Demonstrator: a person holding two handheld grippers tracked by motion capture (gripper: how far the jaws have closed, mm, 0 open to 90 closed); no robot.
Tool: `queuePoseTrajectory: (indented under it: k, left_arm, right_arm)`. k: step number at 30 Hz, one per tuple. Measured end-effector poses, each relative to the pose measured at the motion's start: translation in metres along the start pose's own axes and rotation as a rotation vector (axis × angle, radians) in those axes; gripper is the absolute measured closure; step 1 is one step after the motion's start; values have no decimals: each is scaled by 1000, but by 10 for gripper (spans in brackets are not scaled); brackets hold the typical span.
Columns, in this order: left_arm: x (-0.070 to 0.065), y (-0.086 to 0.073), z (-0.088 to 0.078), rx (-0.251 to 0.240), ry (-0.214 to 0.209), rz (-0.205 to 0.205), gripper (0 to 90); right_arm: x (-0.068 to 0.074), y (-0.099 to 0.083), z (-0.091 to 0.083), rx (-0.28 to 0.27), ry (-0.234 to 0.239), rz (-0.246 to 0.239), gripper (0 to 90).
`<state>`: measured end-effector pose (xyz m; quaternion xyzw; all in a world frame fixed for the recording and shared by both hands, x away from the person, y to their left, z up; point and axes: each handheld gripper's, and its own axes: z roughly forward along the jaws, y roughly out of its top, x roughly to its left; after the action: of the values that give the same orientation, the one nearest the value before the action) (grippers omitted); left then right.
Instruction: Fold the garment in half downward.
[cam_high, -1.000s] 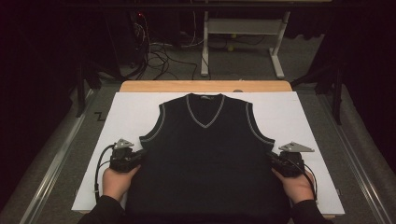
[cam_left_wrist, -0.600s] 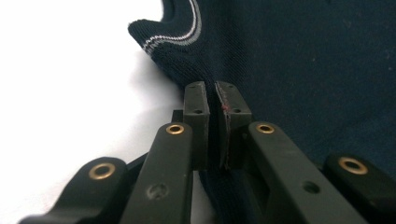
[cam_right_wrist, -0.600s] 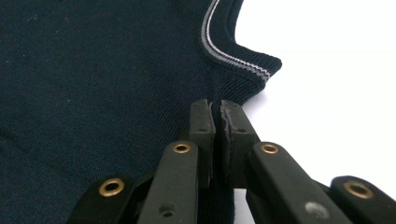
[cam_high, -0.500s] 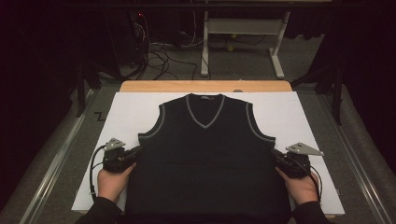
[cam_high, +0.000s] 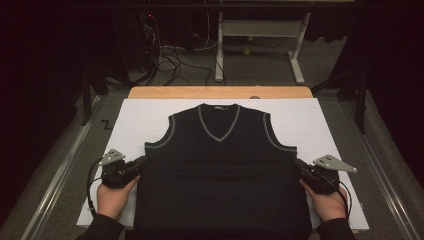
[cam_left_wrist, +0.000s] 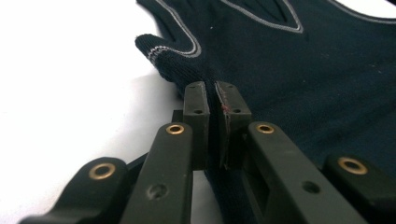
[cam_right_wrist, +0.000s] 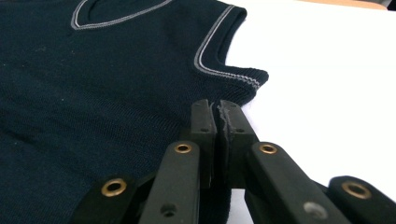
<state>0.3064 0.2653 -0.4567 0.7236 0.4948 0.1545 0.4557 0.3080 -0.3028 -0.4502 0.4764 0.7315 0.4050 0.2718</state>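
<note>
A dark sleeveless sweater (cam_high: 220, 170) with a grey-trimmed V-neck lies flat, front up, on the white sheet (cam_high: 320, 120) that covers the worktop (cam_high: 220, 92). The left gripper (cam_high: 139, 166) holds the left side seam just below the armhole, and the right gripper (cam_high: 300, 167) holds the right side seam at the same height. In the left gripper view the jaws are pressed together with the knit edge pinched between them, and in the right gripper view it is the same: the jaws are clamped on the fabric edge, with almost no gap.

I judge that the step in hand is the start of a fold: both sides are gripped, and the cloth at the seams looks slightly raised from the sheet. The next move probably calls for lifting both edges evenly and carrying them in one direction together, so that the sweater folds straight. If one hand goes faster, the fold line may become oblique, or the thin knit may slip out.
</note>
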Motion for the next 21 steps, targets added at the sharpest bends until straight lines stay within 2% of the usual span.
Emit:
queuePoseTrajectory:
  k: [7, 10, 13, 15, 18, 21]
  left_arm:
    - [-5, -3, -12, -8, -16, 16, 799]
    - [-11, -8, -23, -12, -35, 29, 799]
    - [-16, -15, -35, -4, -55, 62, 798]
    - [-18, -21, -40, -4, -73, 59, 798]
    - [-23, -30, -46, 29, -95, 69, 797]
    - [-28, -40, -51, 63, -107, 97, 796]
  right_arm:
    - [1, -3, -11, -21, 0, -8, 860]
    - [4, -7, -21, -29, 10, -16, 861]
    - [7, -10, -33, -44, 19, -28, 861]
    - [8, -13, -39, -46, 27, -33, 861]
    - [8, -21, -47, -36, 39, -34, 860]
    - [10, -29, -55, -23, 49, -37, 859]
